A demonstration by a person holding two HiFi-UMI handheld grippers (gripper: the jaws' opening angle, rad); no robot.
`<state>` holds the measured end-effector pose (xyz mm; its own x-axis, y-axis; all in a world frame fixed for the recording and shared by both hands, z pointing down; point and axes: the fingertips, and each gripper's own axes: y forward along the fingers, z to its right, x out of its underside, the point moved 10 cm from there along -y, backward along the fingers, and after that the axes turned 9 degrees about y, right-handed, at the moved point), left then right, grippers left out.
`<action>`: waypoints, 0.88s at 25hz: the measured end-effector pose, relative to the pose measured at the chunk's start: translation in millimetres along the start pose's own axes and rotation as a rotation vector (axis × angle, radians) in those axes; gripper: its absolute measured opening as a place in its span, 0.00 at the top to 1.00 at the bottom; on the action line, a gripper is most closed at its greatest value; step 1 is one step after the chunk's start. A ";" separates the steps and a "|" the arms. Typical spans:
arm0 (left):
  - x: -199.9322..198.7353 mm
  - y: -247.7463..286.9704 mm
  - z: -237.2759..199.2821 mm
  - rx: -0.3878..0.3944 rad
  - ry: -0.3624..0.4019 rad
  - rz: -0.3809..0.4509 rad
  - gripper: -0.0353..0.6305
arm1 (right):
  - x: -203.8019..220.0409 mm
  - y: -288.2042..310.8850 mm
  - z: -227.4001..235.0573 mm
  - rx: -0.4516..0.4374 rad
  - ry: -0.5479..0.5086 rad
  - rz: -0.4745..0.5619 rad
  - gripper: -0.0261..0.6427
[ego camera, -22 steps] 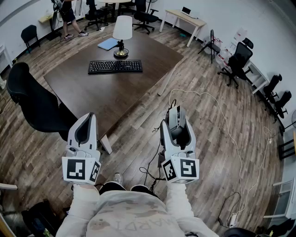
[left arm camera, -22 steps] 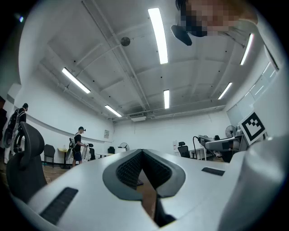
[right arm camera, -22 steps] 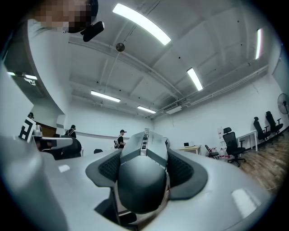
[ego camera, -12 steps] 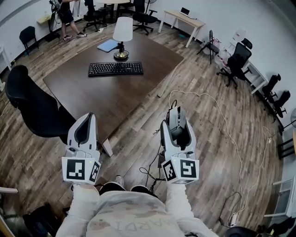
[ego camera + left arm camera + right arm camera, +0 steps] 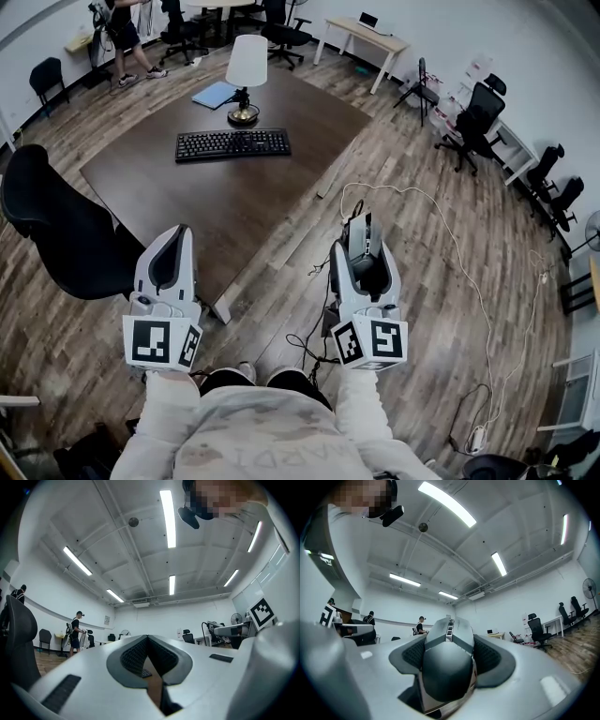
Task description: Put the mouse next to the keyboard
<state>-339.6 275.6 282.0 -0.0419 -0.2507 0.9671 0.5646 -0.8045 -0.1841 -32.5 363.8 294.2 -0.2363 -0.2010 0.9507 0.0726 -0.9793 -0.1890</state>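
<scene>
A black keyboard [image 5: 232, 144] lies on the dark brown table [image 5: 178, 202], far ahead of both grippers. In front of the table's near corner, above the wooden floor, my right gripper [image 5: 362, 239] is shut on a grey and black mouse [image 5: 360, 246]. In the right gripper view the mouse [image 5: 447, 660] fills the space between the pads, its scroll wheel pointing away from me. My left gripper [image 5: 175, 246] hovers over the table's near edge. Its jaws meet in the left gripper view with nothing in the gripper [image 5: 148, 639].
A white-shaded lamp [image 5: 247, 67] and a blue notebook [image 5: 217, 93] sit behind the keyboard. A black office chair [image 5: 56, 225] stands at the table's left side. A white cable [image 5: 469, 272] and a black cable [image 5: 309, 347] trail over the floor. More chairs [image 5: 473, 122] stand at the right, and a person [image 5: 117, 33] at the back.
The table and keyboard have come slightly nearer in the head view. Both grippers keep the same pose, the right one still gripping the mouse.
</scene>
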 end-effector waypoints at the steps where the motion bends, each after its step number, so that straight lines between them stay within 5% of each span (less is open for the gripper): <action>1: 1.7 2.7 -2.9 0.004 -0.001 0.002 0.94 | 0.5 2.9 -1.1 0.004 -0.005 0.004 0.50; 22: 34.1 121.5 -9.1 -0.015 -0.005 -0.004 0.94 | 15.9 115.3 64.0 0.029 -0.005 -0.029 0.50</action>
<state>-279.9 164.4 291.0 -0.0402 -0.2452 0.9686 0.5524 -0.8132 -0.1829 34.1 249.2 303.3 -0.2340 -0.1727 0.9568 0.0944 -0.9835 -0.1544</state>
